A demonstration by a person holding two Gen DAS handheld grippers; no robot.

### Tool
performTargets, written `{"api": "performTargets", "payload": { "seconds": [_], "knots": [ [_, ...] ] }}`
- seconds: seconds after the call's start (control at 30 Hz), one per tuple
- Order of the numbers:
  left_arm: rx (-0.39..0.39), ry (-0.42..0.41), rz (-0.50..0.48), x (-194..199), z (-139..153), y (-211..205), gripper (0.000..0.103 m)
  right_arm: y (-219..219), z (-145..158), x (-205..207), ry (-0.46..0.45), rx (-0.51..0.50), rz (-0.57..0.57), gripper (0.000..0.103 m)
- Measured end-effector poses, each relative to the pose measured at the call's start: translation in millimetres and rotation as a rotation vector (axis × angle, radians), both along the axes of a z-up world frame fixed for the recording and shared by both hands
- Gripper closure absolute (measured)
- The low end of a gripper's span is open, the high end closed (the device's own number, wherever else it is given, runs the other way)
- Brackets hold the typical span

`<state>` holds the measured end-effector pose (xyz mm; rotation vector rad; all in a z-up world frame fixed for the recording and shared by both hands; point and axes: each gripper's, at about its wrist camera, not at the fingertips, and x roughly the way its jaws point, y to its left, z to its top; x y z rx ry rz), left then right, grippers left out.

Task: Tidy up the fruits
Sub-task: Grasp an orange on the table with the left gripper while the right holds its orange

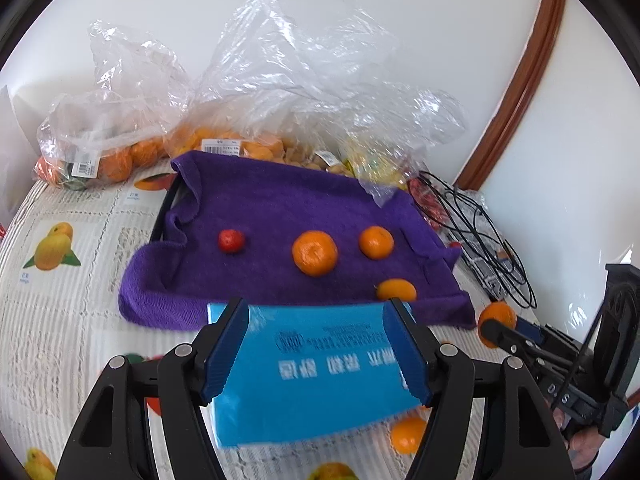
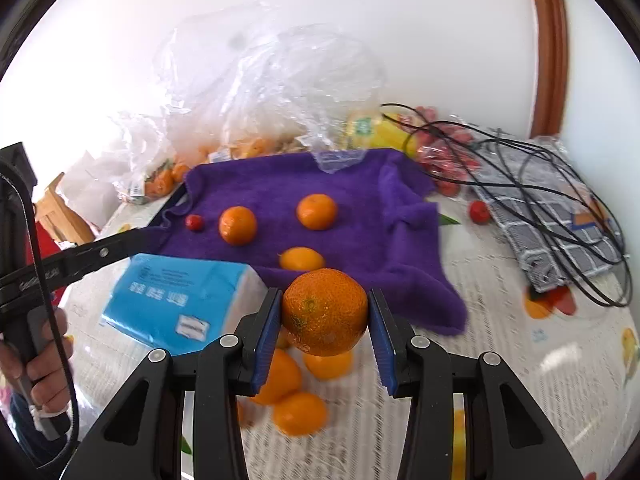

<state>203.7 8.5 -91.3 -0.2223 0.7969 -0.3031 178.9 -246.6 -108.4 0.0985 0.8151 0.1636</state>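
My right gripper (image 2: 325, 312) is shut on a tangerine (image 2: 325, 312) and holds it above the table, just in front of the purple towel (image 2: 360, 184). The tangerine also shows in the left wrist view (image 1: 497, 317). On the towel (image 1: 280, 208) lie three tangerines (image 1: 314, 252) (image 1: 376, 242) (image 1: 396, 290) and a small red fruit (image 1: 231, 240). My left gripper (image 1: 316, 348) is shut on a blue tissue pack (image 1: 316, 376), in front of the towel. Loose tangerines (image 2: 298, 412) lie on the table under my right gripper.
Clear plastic bags of oranges (image 1: 116, 156) and other fruit (image 1: 256, 144) stand behind the towel by the wall. Black cables (image 2: 532, 168) lie over a checked cloth (image 2: 560, 216) at the right. A small red fruit (image 2: 479, 211) lies by them.
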Motion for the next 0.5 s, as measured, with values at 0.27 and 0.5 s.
{"api": "performTargets", "payload": {
  "seconds": [0.27,0.5],
  "knots": [
    [0.054,-0.028,-0.089,-50.0,4.2,-28.1,0.035,-29.7,-4.8,-25.9,-0.012,0.005,-0.088,0.060],
    [0.125,-0.011,-0.149,-79.0,-8.4,-60.7,0.035,-51.6,-4.7,-45.7,-0.016,0.001,-0.122,0.060]
  ]
}}
